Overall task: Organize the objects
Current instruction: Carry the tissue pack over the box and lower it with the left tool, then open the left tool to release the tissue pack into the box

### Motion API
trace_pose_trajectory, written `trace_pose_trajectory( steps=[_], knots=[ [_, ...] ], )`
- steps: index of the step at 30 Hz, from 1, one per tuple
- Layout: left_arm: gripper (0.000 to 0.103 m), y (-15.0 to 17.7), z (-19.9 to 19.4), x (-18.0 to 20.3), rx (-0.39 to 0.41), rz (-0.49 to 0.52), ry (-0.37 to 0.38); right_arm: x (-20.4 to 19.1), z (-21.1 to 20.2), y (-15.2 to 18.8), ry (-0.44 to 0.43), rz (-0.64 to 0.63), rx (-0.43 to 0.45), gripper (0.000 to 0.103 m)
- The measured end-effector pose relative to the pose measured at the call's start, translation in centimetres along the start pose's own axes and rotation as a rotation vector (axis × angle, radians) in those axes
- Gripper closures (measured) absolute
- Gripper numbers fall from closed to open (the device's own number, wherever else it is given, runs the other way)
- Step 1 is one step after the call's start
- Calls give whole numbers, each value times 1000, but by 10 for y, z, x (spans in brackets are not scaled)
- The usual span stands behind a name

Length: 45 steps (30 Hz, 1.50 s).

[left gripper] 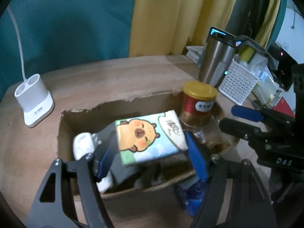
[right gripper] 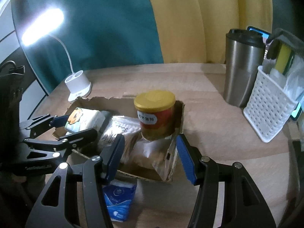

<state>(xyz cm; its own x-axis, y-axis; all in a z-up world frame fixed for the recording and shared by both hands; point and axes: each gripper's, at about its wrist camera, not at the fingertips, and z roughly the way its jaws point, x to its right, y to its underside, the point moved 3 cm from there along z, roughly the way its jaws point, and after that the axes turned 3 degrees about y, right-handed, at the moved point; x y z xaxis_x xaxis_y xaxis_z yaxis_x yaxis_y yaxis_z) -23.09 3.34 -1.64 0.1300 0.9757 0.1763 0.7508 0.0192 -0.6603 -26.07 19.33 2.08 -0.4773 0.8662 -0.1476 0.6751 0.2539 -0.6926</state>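
1. Holding the tissue pack (left gripper: 150,138) in the left claw (left gripper: 152,152): blue pads clamp its two long sides, over the cardboard box (left gripper: 114,106) on the counter (left gripper: 95,76).
2. Pack looks light and soft with a slick film wrap. It will dent under pressure, so the side grip near mid-length seems right; a hard squeeze is not needed.
3. Right claw (right gripper: 150,157) stands apart and empty, poised just before the box's near right corner, in front of the jar (right gripper: 154,114).
4. Jar: rigid, yellow lid, stands upright in the box's right end. Probably heavier, with a smooth label, so best taken around the body below the lid.
5. Box also holds clear bags (right gripper: 121,131) and something white (left gripper: 83,146); both look soft.
6. Blue tissue pack (right gripper: 118,199) lies on the counter just outside the box's near wall, soft as well; take it across the short width.
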Motion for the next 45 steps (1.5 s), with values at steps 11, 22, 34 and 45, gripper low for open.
trace_pose_trajectory(
  steps=[11, 22, 34, 45],
  knots=[
    [31, -14, 28, 10, -33, 9, -7, 22, 8, 0, 0, 39, 6, 43],
    [17, -23, 41, 7, -45, -17, 30, 30, 18, 1, 1, 55, -8, 43],
    [17, -15, 19, 2, -16, -30, 22, 21, 15, 3, 9, 45, -6, 43],
    [17, -1, -16, -5, 28, -41, 19, 3, 0, 11, 28, 25, 3, 43]
  ],
)
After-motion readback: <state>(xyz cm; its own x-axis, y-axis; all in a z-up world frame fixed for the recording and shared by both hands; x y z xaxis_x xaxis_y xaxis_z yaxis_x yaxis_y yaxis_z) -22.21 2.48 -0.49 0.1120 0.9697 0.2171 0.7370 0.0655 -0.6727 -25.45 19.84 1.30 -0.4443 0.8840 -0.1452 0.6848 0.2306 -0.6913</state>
